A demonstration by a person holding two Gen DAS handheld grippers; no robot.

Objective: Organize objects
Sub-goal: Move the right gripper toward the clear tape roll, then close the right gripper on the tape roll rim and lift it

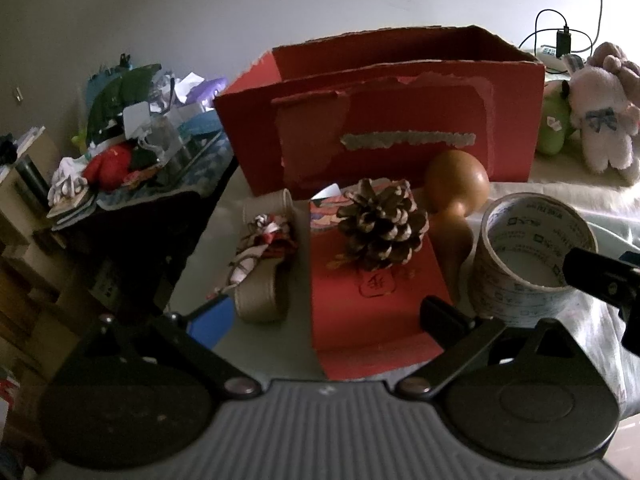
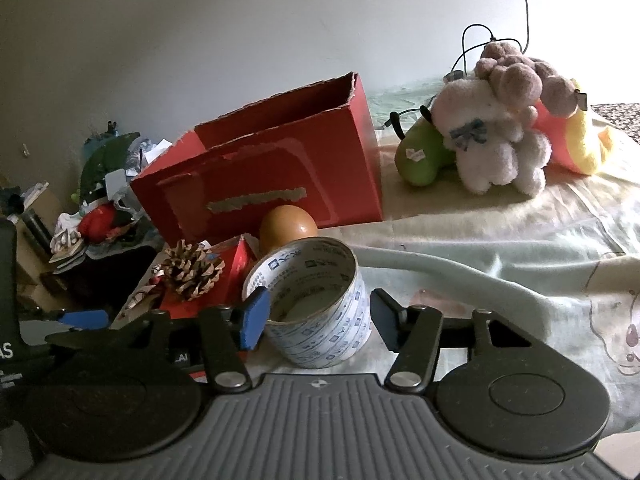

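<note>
The right gripper (image 2: pixel 318 316) is wide open and holds nothing; the tape roll (image 2: pixel 316 300) stands between its 2 fingers at lower centre of the right wrist view, hole axis tilted up and toward the camera, so closing should catch it across its width. The left gripper (image 1: pixel 328 320) is also open and empty, w/ the roll off to its right, so the right one is nearer. Counted: 1 tape roll, 1 pine cone (image 1: pixel 380 224) on 1 red envelope (image 1: pixel 372 312), 1 wooden gourd (image 1: pixel 456 188), 1 red box (image 1: pixel 384 120) behind, approx. upper centre.
</note>
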